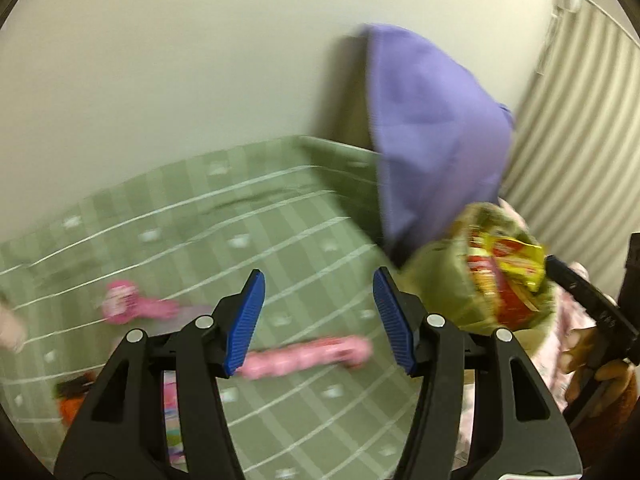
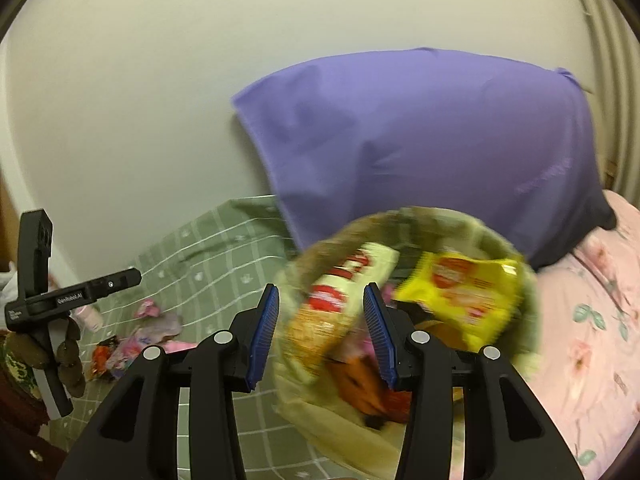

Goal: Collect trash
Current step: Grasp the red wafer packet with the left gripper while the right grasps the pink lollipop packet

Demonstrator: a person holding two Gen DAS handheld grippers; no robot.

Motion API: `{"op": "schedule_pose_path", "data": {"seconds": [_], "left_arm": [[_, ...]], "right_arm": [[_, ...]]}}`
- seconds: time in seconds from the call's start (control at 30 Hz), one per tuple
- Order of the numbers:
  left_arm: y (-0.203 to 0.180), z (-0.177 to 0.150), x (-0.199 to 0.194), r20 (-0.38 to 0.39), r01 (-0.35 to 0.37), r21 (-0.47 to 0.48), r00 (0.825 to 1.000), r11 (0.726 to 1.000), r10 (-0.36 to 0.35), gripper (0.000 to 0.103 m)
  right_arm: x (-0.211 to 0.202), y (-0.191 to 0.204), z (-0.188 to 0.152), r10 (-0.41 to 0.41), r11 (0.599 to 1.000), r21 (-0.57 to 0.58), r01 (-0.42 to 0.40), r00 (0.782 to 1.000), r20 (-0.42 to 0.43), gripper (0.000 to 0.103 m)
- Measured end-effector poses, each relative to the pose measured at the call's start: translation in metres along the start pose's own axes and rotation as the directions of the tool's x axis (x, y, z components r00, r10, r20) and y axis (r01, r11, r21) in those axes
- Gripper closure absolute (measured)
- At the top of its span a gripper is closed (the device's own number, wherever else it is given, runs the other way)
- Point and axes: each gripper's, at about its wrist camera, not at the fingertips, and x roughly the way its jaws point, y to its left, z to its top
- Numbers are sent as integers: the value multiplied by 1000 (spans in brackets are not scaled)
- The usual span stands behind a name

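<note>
Right wrist view, crinkly yellow wrapper (image 2: 456,292), smooth purple pillow (image 2: 432,148), checked green sheet (image 2: 208,248)

Both views are fisheye pictures under soft, even indoor light with a greenish-yellow cast; no lamp or window shows, and there is no strong glare. Straight lines bow toward the edges, and dark vignette corners frame each circular field. In the left wrist view, motion blur smears the green checked sheet (image 1: 224,216), the pink wrappers (image 1: 304,356) and the purple pillow (image 1: 436,136), while the black gripper frame stays sharp. A soft shadow falls on the wall left of the pillow. In the right wrist view the wall and pillow are fairly crisp, but the bag of wrappers (image 2: 408,304) is heavily smeared.
</note>
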Motion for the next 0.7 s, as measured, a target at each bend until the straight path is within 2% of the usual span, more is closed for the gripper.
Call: {"op": "schedule_pose_path", "data": {"seconds": [0.17,0.23,0.4,0.5,0.7], "left_arm": [[56,-18,-32,60,-141,-90,987,986,146,49],[75,-28,-47,84,-183,-122,978,976,193,47],[115,-53,-78,107,-285,-196,945,938,309,44],[131,-66,-88,93,-320,-245,932,915,351,44],[151,-91,-99,45,-378,-298,912,877,408,44]], "right_arm": [[27,34,1,127,990,-58,-128,992,-18,51],[36,46,-1,172,982,-75,-175,984,-38,45],[65,81,-9,264,952,-132,-277,959,-106,44],[84,102,-15,284,933,-181,-310,946,-157,44],[106,135,-31,253,909,-274,-315,937,-240,44]]}}
